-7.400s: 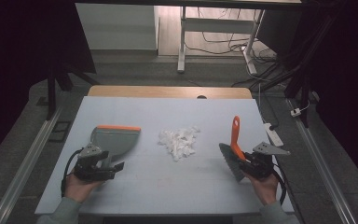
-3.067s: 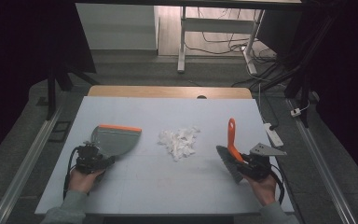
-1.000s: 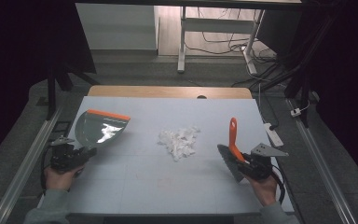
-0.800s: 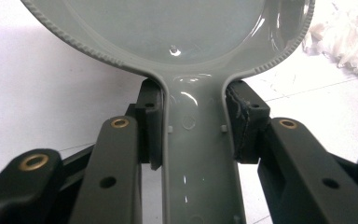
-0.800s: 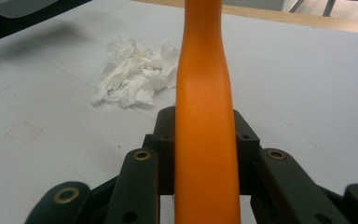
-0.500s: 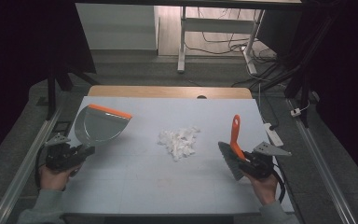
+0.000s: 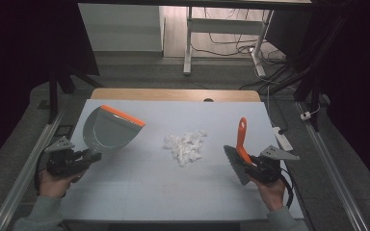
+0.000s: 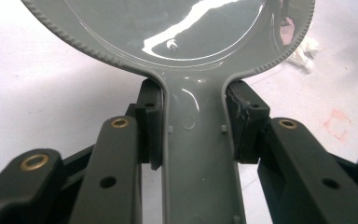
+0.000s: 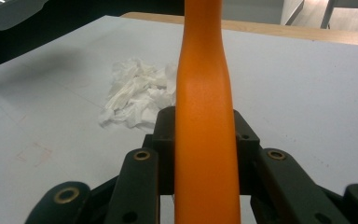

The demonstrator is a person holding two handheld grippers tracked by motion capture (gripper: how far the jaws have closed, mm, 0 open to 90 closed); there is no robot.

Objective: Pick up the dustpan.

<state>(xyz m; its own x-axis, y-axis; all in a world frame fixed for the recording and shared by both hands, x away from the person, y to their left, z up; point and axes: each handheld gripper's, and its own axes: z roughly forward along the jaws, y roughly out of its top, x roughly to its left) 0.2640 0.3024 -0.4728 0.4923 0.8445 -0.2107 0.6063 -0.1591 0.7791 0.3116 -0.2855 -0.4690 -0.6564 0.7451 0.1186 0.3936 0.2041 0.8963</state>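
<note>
Already the left gripper [image 7: 87, 157] clamped the dustpan [image 7: 111, 131] handle and the right gripper [image 7: 248, 163] clenched the brush [image 7: 239, 153], flanking the paper scraps [image 7: 185, 146] mid-table; next, probably, sweeping them panward.

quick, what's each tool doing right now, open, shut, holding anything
Left tool: shut on the grey dustpan, gripping its handle.
Right tool: shut on the brush, gripping its orange handle.

Glossy plastic dustpan [image 8: 177, 28]; crumpled paper scraps [image 7: 185, 146]; matt brush handle [image 9: 205, 116].
</note>
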